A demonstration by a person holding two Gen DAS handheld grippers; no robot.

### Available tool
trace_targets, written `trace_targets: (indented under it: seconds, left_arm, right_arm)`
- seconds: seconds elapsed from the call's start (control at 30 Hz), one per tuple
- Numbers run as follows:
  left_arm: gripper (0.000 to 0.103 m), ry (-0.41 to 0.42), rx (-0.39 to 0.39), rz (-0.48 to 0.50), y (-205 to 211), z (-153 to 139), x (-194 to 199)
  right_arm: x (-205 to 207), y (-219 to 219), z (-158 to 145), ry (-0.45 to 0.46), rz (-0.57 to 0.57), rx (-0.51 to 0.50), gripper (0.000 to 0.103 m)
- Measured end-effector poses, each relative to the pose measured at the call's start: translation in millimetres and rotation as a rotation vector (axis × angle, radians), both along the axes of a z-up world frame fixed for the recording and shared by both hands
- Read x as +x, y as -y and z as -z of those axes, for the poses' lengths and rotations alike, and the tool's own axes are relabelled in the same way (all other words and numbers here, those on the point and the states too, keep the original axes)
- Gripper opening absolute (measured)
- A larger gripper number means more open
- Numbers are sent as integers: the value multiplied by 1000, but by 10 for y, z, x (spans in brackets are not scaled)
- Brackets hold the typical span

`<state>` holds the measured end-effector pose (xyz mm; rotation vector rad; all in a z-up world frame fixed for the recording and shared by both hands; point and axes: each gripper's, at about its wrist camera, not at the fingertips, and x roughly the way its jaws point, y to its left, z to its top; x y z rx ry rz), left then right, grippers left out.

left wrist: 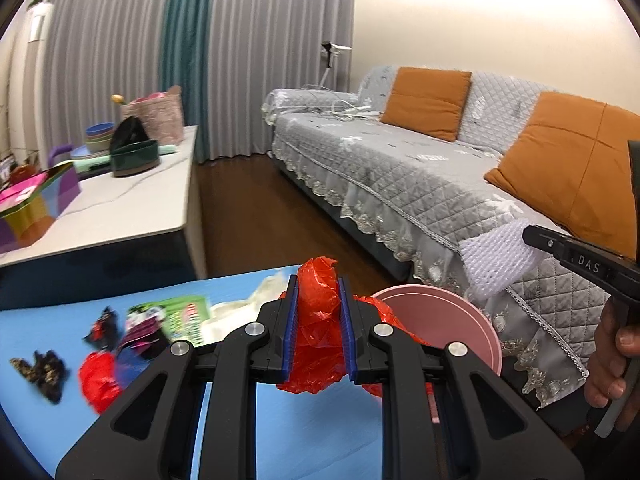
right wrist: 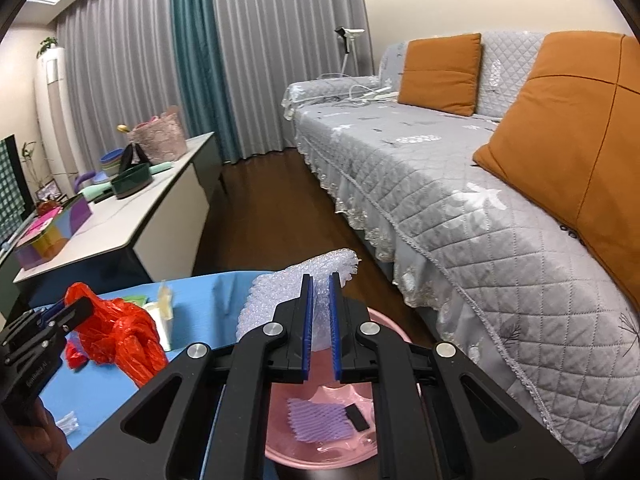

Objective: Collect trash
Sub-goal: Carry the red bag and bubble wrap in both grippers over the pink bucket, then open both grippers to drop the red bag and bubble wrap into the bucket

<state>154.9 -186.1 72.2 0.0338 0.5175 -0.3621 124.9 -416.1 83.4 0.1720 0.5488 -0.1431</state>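
My left gripper point(left wrist: 318, 328) is shut on a crumpled red plastic bag point(left wrist: 318, 344), held above the blue table point(left wrist: 120, 420) next to the pink bin point(left wrist: 440, 320). My right gripper point(right wrist: 320, 328) is shut on a white foam net point(right wrist: 280, 292), held above the pink bin point(right wrist: 320, 440). The bin holds a purple foam net point(right wrist: 316, 420) and a small black piece point(right wrist: 356, 418). The right gripper and its white foam net point(left wrist: 496, 256) show at the right of the left wrist view. The left gripper with the red bag point(right wrist: 120, 328) shows at the left of the right wrist view.
Loose trash lies on the blue table: dark wrappers point(left wrist: 40, 368), a red scrap point(left wrist: 98, 376), a green packet point(left wrist: 180, 316), white paper point(left wrist: 236, 312). A grey-covered sofa point(right wrist: 480, 200) stands to the right. A white cabinet point(left wrist: 120, 208) with bowls and boxes stands at the left.
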Motion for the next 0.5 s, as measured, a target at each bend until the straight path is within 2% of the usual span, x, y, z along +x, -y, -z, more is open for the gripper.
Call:
trace_targets:
  seconds: [0.5]
  left_arm:
    - [19,-67,47,130,839,426,372]
  right_arm:
    - [252,312,235,-62,74,7,9]
